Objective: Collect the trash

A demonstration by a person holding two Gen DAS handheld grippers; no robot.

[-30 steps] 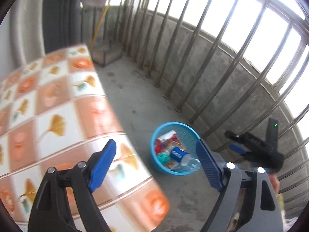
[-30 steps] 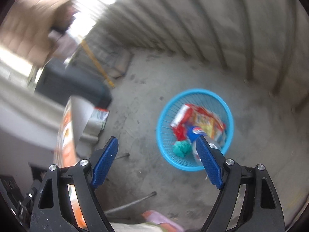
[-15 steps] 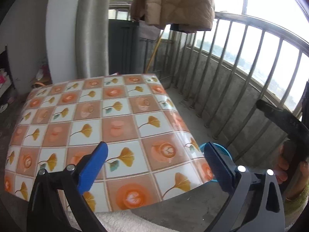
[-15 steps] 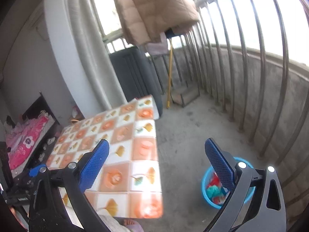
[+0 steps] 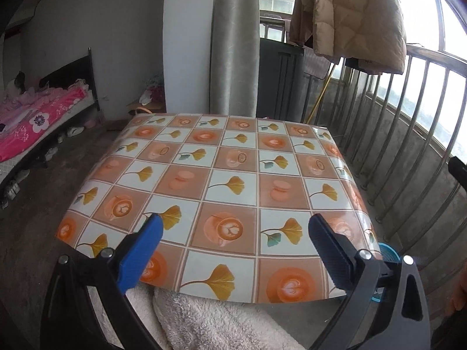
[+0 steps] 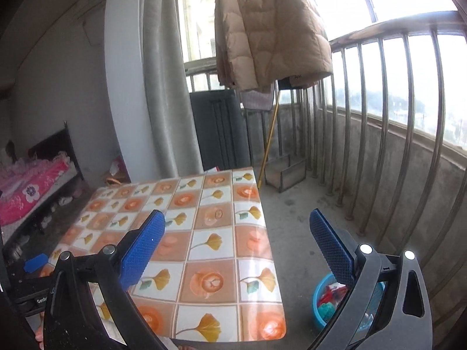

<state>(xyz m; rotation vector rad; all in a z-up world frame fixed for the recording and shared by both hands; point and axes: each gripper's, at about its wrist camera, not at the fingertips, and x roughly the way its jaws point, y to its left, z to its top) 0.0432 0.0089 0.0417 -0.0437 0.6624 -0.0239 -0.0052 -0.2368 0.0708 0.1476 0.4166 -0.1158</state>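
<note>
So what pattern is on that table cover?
The table cover is a check of orange-brown and pale squares, with coffee cups and yellow ginkgo leaves. The left wrist view shows it best.

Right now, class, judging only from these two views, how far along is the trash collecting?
Done: the blue basket on the floor beside the table already holds wrappers and other trash. In hand: nothing; the left gripper and right gripper both have their jaws open and empty. Left: no loose trash shows on the patterned tabletop in either view, so the job looks essentially finished.
</note>
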